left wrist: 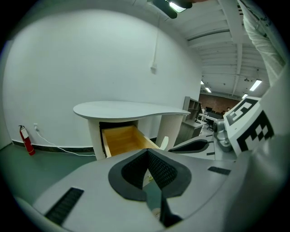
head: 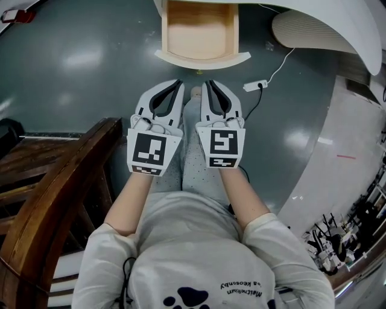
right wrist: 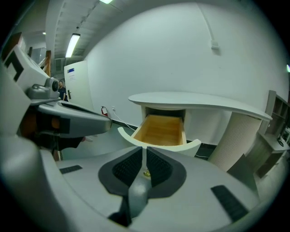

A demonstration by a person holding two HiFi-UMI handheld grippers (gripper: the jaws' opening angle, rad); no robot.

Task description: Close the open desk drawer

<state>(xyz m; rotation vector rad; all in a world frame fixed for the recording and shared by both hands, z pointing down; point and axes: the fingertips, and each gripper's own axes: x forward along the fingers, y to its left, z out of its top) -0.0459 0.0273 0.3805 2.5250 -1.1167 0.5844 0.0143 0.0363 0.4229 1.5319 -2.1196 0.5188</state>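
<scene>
The desk drawer (head: 199,31) stands pulled out from under the white desk (head: 313,18), its bare wooden inside showing behind a curved white front (head: 202,59). My left gripper (head: 179,83) and right gripper (head: 208,83) hang side by side just short of that front, not touching it. Both point at the drawer, with jaws together and nothing between them. In the left gripper view, the left gripper (left wrist: 147,153) has the drawer (left wrist: 121,139) ahead and slightly left. From the right gripper view, the right gripper (right wrist: 145,149) lines up with the drawer front (right wrist: 158,143).
A dark wooden chair (head: 54,181) stands close at my left. A white power strip (head: 255,85) with its cable lies on the grey floor right of the drawer. The ribbed desk leg (head: 313,33) stands at the upper right. A fire extinguisher (left wrist: 26,138) stands by the wall.
</scene>
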